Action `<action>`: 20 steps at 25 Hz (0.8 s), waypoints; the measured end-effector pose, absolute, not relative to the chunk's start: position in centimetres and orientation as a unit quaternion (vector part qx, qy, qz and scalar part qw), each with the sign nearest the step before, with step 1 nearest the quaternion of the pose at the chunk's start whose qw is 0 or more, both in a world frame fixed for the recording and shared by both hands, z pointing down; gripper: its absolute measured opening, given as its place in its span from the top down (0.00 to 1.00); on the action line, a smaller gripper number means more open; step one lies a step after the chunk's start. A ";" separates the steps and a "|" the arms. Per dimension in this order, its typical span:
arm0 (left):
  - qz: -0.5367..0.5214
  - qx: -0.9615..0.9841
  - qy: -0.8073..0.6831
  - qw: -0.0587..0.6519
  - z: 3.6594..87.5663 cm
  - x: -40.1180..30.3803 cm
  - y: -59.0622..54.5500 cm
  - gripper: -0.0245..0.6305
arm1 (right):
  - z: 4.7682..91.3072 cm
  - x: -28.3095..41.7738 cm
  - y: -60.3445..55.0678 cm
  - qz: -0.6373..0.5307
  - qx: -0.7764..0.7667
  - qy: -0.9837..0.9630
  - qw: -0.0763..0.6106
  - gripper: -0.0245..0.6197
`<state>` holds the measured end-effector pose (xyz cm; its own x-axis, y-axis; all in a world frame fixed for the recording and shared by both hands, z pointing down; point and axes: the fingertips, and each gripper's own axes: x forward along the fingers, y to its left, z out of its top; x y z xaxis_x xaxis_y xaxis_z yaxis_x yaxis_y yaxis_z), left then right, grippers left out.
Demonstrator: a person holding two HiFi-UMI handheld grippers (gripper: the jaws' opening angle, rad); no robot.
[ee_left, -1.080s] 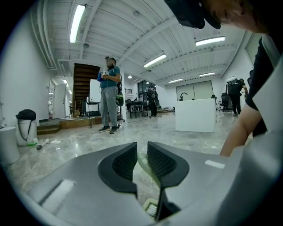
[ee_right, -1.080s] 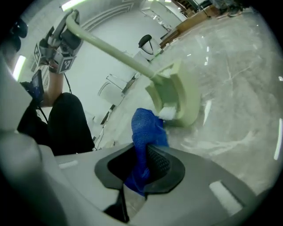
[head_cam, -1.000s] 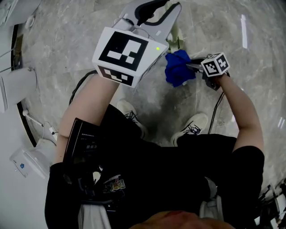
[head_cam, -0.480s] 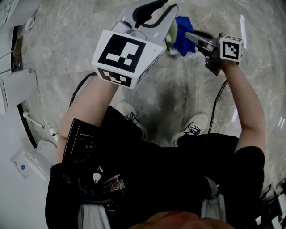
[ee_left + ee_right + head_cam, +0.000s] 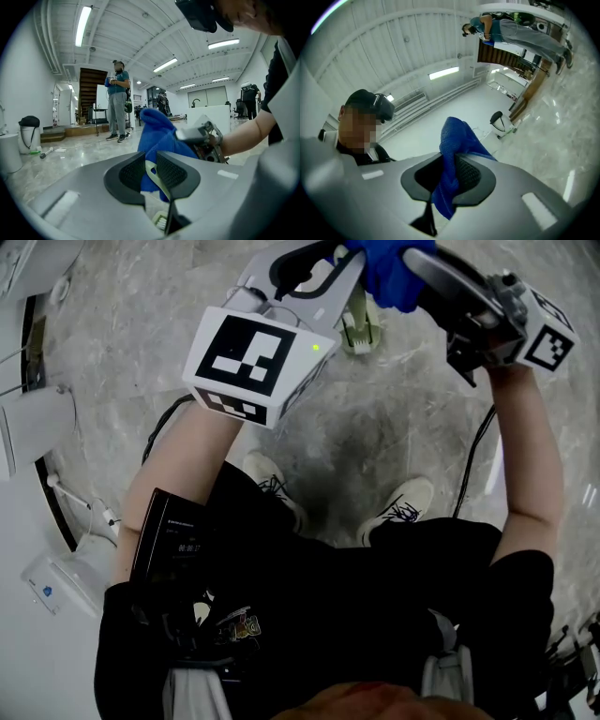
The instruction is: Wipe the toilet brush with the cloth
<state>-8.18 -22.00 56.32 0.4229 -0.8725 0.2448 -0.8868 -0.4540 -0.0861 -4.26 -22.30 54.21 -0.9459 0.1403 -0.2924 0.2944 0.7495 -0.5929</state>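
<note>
In the head view, your left tongs [image 5: 349, 273] are shut tight on the thin, pale green handle of the toilet brush [image 5: 360, 320]. The bristle end hangs just under them. Your right tongs [image 5: 417, 263] pinch the blue cloth [image 5: 389, 273], which sits right beside the tips of the left tongs. In the left gripper view, the handle runs between the two dark pads [image 5: 173, 171]. The cloth is bunched up just past them, against the handle. In the right gripper view, the cloth is squeezed between the pads and flops out on both sides. The cloth looks soft, light and floppy, so hold a thick fold of it. The handle looks stiff and smooth, so it may slip or spin. I think it is best to grip it near the middle.
</note>
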 end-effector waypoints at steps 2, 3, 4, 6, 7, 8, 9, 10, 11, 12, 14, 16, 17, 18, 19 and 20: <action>0.127 0.842 -0.523 0.032 56.4 -8.3 -22.2 0.84 | 59.1 -4.9 -22.7 -0.365 0.094 0.924 0.071 0.86; 0.128 0.843 -0.522 0.031 56.3 -8.3 -22.2 0.84 | 62.9 -5.3 -23.1 -0.389 0.064 0.919 0.035 0.86; 0.128 0.844 -0.519 0.030 56.2 -8.1 -22.2 0.84 | 67.4 -5.6 -23.5 -0.419 0.021 0.908 -0.009 0.86; 0.129 0.847 -0.516 0.025 56.1 -7.9 -22.0 0.84 | 76.2 -5.5 -24.2 -0.470 -0.076 0.874 -0.098 0.86; 0.130 0.847 -0.515 0.023 56.0 -7.8 -21.9 0.84 | 78.7 -5.8 -24.4 -0.467 -0.102 0.869 -0.127 0.86; 0.130 0.847 -0.514 0.020 55.9 -7.8 -21.7 0.84 | 79.3 -6.5 -24.4 -0.452 -0.103 0.875 -0.139 0.86; 0.131 0.848 -0.514 0.018 55.7 -7.8 -21.7 0.84 | 78.5 -7.6 -24.5 -0.435 -0.090 0.886 -0.136 0.86; 0.131 0.848 -0.514 0.016 55.6 -7.8 -21.6 0.84 | 77.0 -8.9 -24.7 -0.420 -0.071 0.896 -0.124 0.86; 0.131 0.848 -0.513 0.015 55.5 -7.8 -21.6 0.84 | 75.6 -10.1 -25.0 -0.409 -0.055 0.904 -0.109 0.86; 0.132 0.849 -0.512 0.016 55.6 -7.7 -21.5 0.84 | 74.9 -11.1 -25.4 -0.403 -0.049 0.908 -0.099 0.86; 0.133 0.849 -0.511 0.019 55.8 -7.5 -21.3 0.84 | 76.2 -12.0 -27.1 -0.388 -0.081 0.911 -0.114 0.86; 0.132 0.847 -0.514 0.021 55.8 -7.6 -21.3 0.84 | 79.7 -11.3 -29.8 -0.366 -0.161 0.901 -0.167 0.86; 0.133 0.847 -0.515 0.021 55.8 -7.6 -21.2 0.84 | 81.6 -10.2 -31.0 -0.356 -0.206 0.890 -0.196 0.86; 0.134 0.847 -0.515 0.021 55.9 -7.5 -21.1 0.84 | 83.3 -8.7 -31.9 -0.346 -0.244 0.878 -0.224 0.86; 0.136 0.847 -0.514 0.020 56.0 -7.5 -21.0 0.84 | 84.9 -6.9 -32.5 -0.333 -0.271 0.868 -0.250 0.86; 0.137 0.847 -0.513 0.020 56.1 -7.6 -20.8 0.84 | 86.3 -4.9 -32.8 -0.318 -0.288 0.860 -0.276 0.86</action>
